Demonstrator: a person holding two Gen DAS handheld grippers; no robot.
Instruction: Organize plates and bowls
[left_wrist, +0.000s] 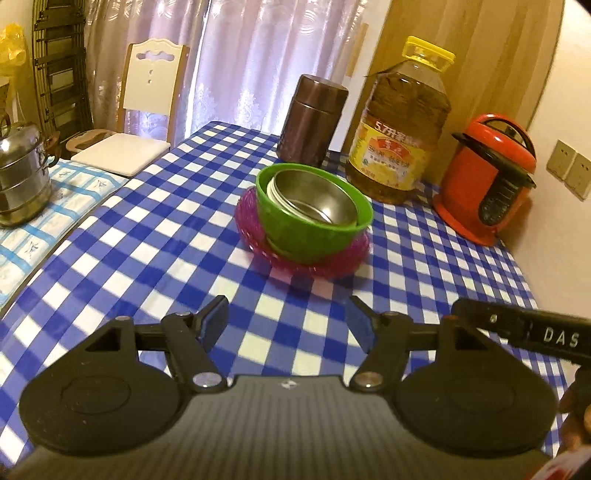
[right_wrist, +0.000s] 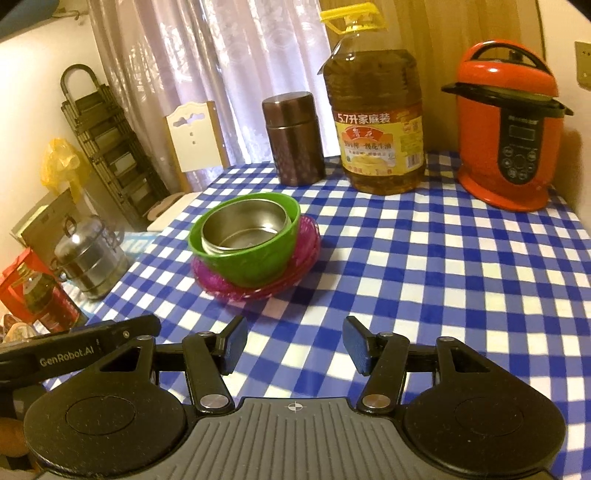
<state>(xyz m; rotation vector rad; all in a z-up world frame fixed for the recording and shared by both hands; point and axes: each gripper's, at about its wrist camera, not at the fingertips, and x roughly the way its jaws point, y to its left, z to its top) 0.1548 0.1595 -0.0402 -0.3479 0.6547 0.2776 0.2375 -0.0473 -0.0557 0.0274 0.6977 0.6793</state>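
A steel bowl (left_wrist: 314, 201) sits inside a green bowl (left_wrist: 295, 229), which sits tilted on a pink plate (left_wrist: 332, 264) on the blue checked table. The stack shows in the right wrist view too: steel bowl (right_wrist: 247, 229), green bowl (right_wrist: 251, 264), pink plate (right_wrist: 306, 243). My left gripper (left_wrist: 286, 323) is open and empty, held back from the stack. My right gripper (right_wrist: 293, 343) is open and empty, in front of the stack and to its right. Part of the right gripper (left_wrist: 528, 332) shows in the left wrist view, and part of the left gripper (right_wrist: 74, 350) in the right wrist view.
At the table's back stand a brown canister (left_wrist: 314, 118), a large oil bottle (left_wrist: 402, 129) and a red electric cooker (left_wrist: 487, 177). A steel steamer pot (left_wrist: 22, 173) stands on a side surface at left, and a white chair (left_wrist: 147, 103) behind it.
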